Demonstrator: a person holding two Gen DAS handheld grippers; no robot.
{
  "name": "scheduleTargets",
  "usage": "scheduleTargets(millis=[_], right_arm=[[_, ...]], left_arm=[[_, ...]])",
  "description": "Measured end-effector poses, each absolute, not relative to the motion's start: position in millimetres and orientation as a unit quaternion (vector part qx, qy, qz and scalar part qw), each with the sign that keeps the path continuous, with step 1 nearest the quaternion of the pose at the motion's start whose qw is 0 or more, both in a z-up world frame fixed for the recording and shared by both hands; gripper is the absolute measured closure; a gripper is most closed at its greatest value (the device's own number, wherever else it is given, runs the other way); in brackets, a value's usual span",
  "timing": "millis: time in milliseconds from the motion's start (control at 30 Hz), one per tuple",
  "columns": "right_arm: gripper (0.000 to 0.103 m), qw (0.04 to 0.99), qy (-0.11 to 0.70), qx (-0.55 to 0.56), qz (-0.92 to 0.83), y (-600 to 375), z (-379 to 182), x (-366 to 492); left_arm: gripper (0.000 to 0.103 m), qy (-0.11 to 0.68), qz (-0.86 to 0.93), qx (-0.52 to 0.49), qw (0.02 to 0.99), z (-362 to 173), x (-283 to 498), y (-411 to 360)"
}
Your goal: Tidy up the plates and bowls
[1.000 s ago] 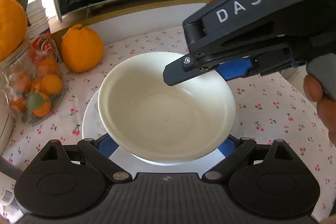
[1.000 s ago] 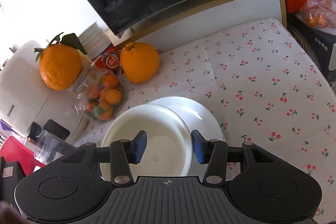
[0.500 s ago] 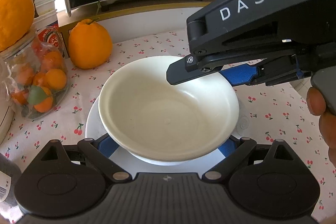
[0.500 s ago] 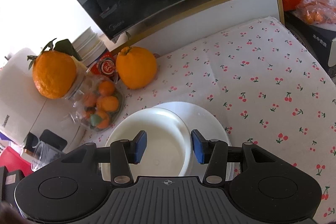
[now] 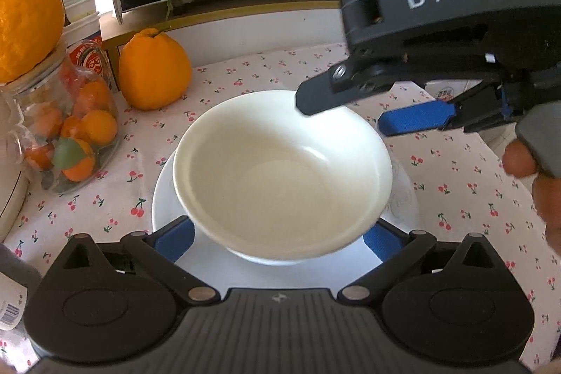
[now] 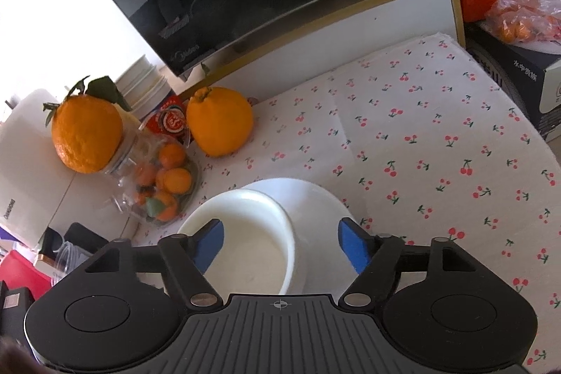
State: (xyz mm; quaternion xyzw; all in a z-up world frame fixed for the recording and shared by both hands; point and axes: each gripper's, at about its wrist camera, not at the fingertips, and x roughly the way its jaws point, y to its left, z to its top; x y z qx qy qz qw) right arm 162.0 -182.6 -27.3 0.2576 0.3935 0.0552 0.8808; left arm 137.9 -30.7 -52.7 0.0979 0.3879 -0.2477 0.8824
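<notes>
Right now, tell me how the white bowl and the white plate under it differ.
The deep white ceramic bowl has tall curved walls; the flat white plate is shallow. The plate spreads wider, its rim showing around the bowl. The bowl sits on the plate; the plate lies on the cherry-print tablecloth. Both are plain white and empty of food.

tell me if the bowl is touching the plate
Touching. The left wrist view shows the bowl sitting on the white plate, its base resting on the plate's surface with no gap.
</notes>
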Motion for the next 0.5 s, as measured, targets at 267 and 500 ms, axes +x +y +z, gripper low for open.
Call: scheduleTargets(millis=[267, 500], right_arm=[[0.024, 0.885, 0.384, 0.259, 0.047, -199.8, -21.8, 154.6], [0.022, 0.891, 0.38, 0.242, 0.046, -211.7, -15.8, 144.1]], left_arm=[[0.0, 0.386, -0.259, 0.102, 0.879, -44.4, 125.9, -20.5], [0.0, 0.387, -0.264, 0.085, 0.879, -35.6, 113.6, -7.0]])
